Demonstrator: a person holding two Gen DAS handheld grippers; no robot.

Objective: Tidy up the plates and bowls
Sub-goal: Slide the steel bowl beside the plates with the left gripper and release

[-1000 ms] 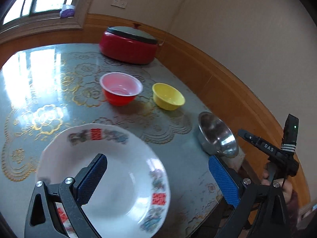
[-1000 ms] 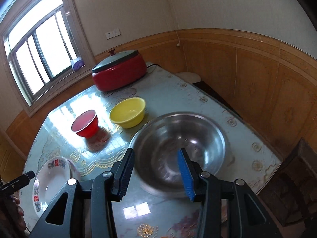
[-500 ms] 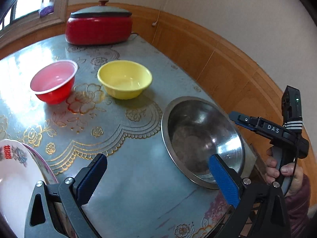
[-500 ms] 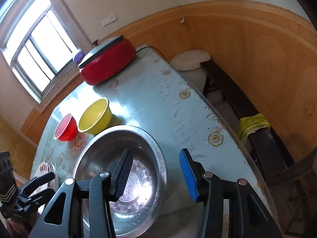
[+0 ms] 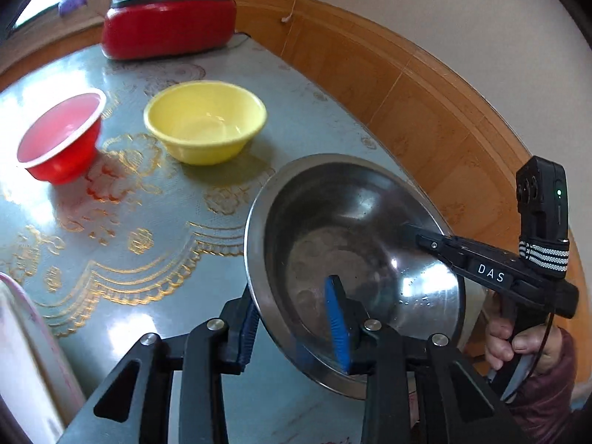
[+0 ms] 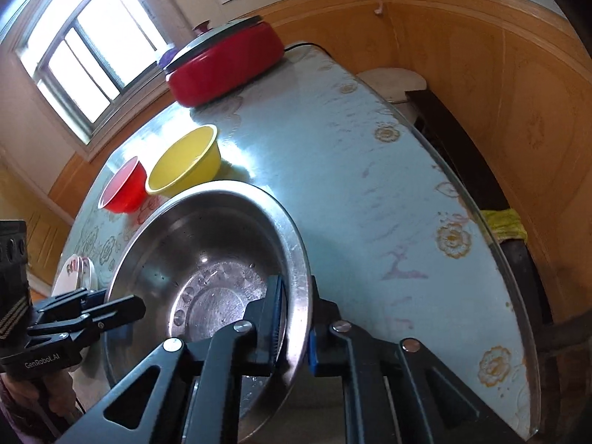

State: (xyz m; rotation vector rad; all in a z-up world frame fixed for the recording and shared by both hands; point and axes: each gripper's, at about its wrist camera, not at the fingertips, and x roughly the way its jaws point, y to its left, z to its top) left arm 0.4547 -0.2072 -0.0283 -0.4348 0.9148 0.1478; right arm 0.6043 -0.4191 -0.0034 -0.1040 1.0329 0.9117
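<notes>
One steel bowl (image 5: 355, 244), at the table's (image 6: 370, 192) 5 o'clock edge, is pinched by both just-closed grippers, left (image 5: 296, 318) and right (image 6: 296, 329), with two plastic bowls (image 5: 205, 122) toward 11 o'clock.

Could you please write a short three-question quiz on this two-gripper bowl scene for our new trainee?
1. True or false: both grippers clamp the steel bowl's rim.
2. Which bowl stands nearest the steel one: A red bowl, B yellow bowl?
3. What lidded item stands at the table's far end?

Key: 1 true, left gripper and right gripper; 2 B; 3 the red pot.
</notes>
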